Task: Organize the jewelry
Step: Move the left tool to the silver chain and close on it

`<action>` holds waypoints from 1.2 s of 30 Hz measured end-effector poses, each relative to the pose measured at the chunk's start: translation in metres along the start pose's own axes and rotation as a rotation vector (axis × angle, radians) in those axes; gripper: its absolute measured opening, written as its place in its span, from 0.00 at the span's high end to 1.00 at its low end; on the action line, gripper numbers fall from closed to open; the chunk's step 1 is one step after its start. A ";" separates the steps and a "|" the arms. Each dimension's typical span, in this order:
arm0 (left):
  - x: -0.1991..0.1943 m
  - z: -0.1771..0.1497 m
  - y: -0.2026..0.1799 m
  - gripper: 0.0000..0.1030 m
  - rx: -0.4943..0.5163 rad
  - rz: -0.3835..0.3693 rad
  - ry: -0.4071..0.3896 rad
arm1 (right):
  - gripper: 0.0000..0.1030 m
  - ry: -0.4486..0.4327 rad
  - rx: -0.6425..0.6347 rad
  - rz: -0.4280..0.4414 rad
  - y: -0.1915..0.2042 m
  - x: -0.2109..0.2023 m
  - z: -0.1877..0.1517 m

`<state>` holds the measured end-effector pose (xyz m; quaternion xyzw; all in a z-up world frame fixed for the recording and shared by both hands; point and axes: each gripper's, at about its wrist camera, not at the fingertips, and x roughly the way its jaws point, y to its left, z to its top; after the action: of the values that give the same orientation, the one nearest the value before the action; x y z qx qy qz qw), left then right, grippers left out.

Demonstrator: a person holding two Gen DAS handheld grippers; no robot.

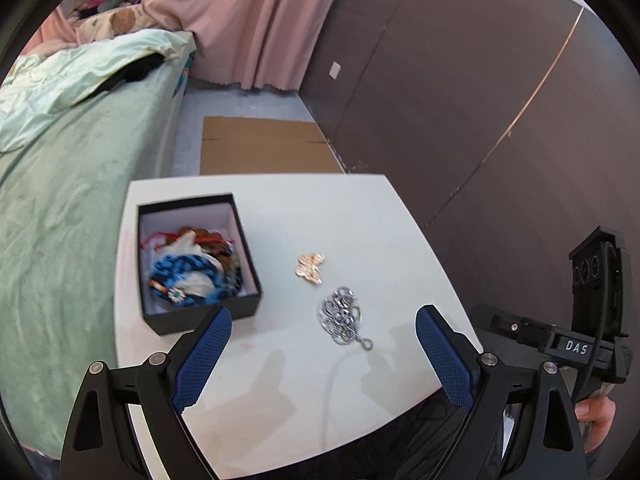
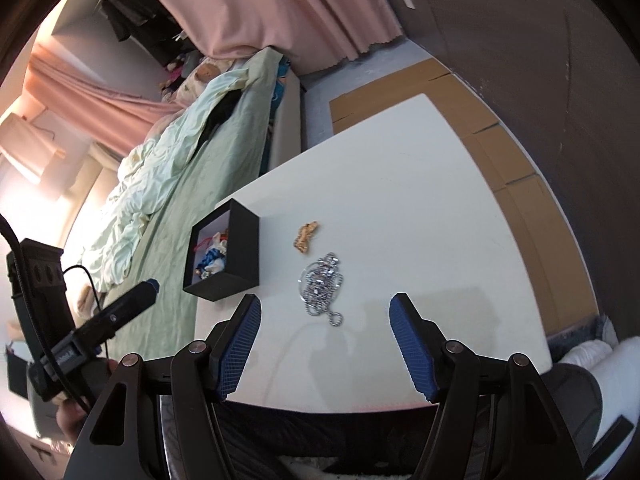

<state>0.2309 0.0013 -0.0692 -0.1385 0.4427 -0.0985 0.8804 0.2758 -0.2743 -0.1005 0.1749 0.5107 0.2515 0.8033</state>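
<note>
Two pieces left outside the black box (image 1: 199, 261)

Beside it on the worktop (image 1: 360, 220), silver chain (image 1: 343, 314) and gold ornament (image 1: 310, 267) wait; left tool (image 1: 323, 334) and right tool (image 2: 325, 320) gape wide, empty.

On the white table (image 1: 360, 216) you have bare surface to the right of and beyond the 2 loose pieces. The black box (image 1: 244, 304) walls off the left side, with the bed (image 1: 60, 220) just beyond that edge.
</note>
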 end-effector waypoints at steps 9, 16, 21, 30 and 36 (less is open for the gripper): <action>0.035 -0.006 -0.032 0.09 0.043 0.029 0.066 | 0.35 -0.014 0.040 -0.005 -0.028 -0.010 -0.005; 0.073 -0.012 -0.048 0.09 0.068 0.100 0.138 | 0.35 -0.029 0.067 -0.006 -0.047 -0.020 -0.006; 0.095 -0.014 -0.050 0.09 0.074 0.134 0.179 | 0.35 -0.033 0.090 -0.005 -0.059 -0.023 -0.006; 0.129 -0.014 -0.051 0.10 0.086 0.209 0.218 | 0.35 -0.030 0.111 0.002 -0.069 -0.020 -0.008; 0.151 -0.014 -0.044 0.20 0.070 0.257 0.273 | 0.35 -0.021 0.125 0.006 -0.076 -0.017 -0.008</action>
<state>0.3064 -0.0871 -0.1761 -0.0357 0.5686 -0.0186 0.8216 0.2798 -0.3456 -0.1326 0.2289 0.5162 0.2198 0.7955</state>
